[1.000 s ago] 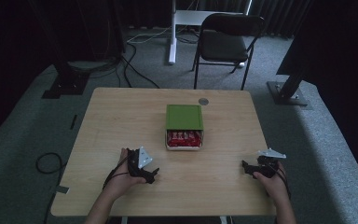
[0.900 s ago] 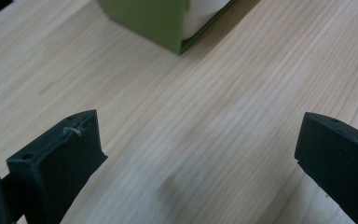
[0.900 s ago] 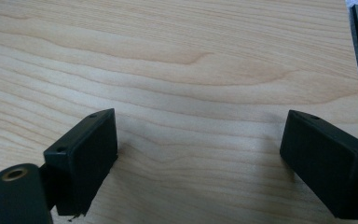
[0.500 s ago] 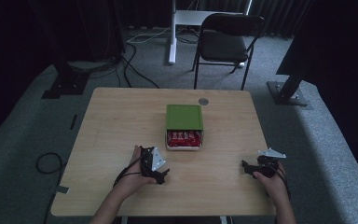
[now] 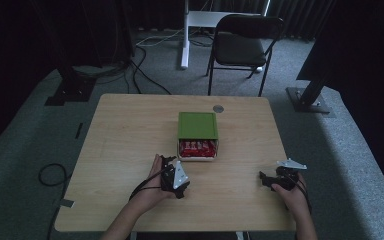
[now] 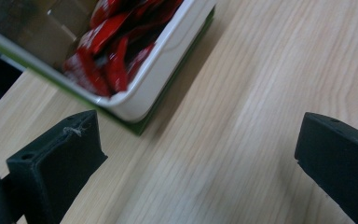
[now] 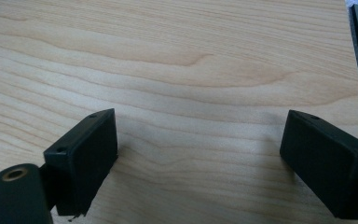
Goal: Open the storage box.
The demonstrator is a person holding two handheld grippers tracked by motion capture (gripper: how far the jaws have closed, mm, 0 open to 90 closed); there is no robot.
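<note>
While the left gripper sits near the front edge of the table, a little left of its middle, its jaws are spread wide with nothing between them. From the left gripper view they frame bare wood, and the near corner of the tray lies just past the left jaw, close but not touching it. The hand behind it rests on the tabletop.

That tray is white, pulled partway out from under a green box toward the front edge, and it is full of red packets. In the left gripper view the packets lie heaped and glossy against the tray wall, none lifted out that I can see. The box itself stands about the middle of the table, a bit toward the back edge.

Over by the front right corner, the right gripper lies low on the wood, well apart from the box. Its jaws are also spread and empty; the right gripper view looks across plain wood grain to the table's edge.

As I judge it, the work has barely begun: the tray is open and the left gripper is drawing up to it, but no packet is held and none lies out on the table. Reaching in, pinching a packet and taking it out all seem left to do.

A small grey disc sits near the back edge, and a folding chair stands beyond the table.
</note>
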